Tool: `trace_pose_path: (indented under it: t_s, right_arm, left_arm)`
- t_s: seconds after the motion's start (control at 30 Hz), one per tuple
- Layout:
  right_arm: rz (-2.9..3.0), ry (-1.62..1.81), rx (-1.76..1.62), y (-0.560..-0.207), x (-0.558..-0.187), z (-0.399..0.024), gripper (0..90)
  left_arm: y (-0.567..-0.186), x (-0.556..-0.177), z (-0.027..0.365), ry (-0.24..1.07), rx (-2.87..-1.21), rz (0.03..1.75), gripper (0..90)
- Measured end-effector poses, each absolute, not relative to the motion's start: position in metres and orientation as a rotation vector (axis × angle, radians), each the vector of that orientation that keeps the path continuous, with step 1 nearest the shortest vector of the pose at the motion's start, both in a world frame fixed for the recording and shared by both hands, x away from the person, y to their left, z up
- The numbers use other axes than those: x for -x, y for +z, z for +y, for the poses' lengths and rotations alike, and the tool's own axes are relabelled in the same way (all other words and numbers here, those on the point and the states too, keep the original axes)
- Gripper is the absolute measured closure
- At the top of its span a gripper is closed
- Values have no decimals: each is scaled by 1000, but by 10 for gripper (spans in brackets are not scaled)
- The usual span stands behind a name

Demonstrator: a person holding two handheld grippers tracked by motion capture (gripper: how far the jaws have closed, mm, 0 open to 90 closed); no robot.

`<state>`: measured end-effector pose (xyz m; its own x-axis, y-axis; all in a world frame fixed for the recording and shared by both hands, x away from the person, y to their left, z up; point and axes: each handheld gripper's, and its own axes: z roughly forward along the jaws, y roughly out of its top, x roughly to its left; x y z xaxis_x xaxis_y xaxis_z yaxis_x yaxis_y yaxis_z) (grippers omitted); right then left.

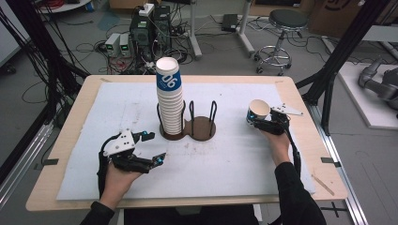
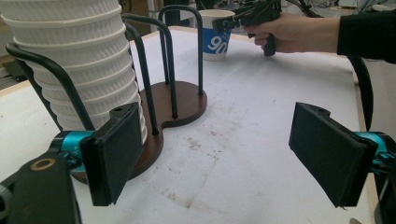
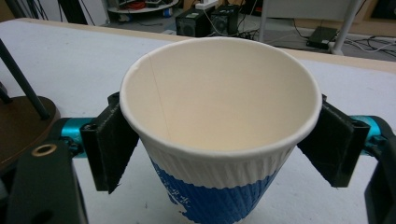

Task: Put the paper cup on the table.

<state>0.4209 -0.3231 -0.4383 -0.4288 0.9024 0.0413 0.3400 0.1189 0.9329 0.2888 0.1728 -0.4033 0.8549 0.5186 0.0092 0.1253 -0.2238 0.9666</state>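
Right tool (image 1: 263,118) sits at the far right of the surface (image 1: 234,159) with the single paper cup (image 1: 257,110) upright between its jaws. In the right gripper view the pads (image 3: 109,144) flank the cup (image 3: 219,130) just under its rim; the jaws stand wide around it, and we cannot tell whether they still press on its ribbed wall. Our left tool (image 1: 141,152) rests near the front left, jaws apart and holding nothing (image 2: 229,158).

What matters for us now is where the cup lies from the holder. The wooden cup holder (image 1: 199,129) stands mid-surface, to the left of the right tool; its left bay carries the tall stack of cups (image 1: 170,101), while the right bay between the wire hoops looks free. The cup's long axis is vertical, mouth up. We judge the right hand the nearer one to carry it leftward.
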Motion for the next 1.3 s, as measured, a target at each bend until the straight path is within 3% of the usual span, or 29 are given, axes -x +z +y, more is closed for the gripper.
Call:
trace_pose_path:
  t_s: [0.63, 1.3]
  right_arm:
    - [1857, 1239, -1267, -434, -415, -321, 137]
    - [1916, 1256, -1288, -416, -369, -338, 137]
  left_arm:
    - [-402, -289, 171, 394, -1784, 483, 174]
    - [-398, -291, 168, 399, -1775, 475, 174]
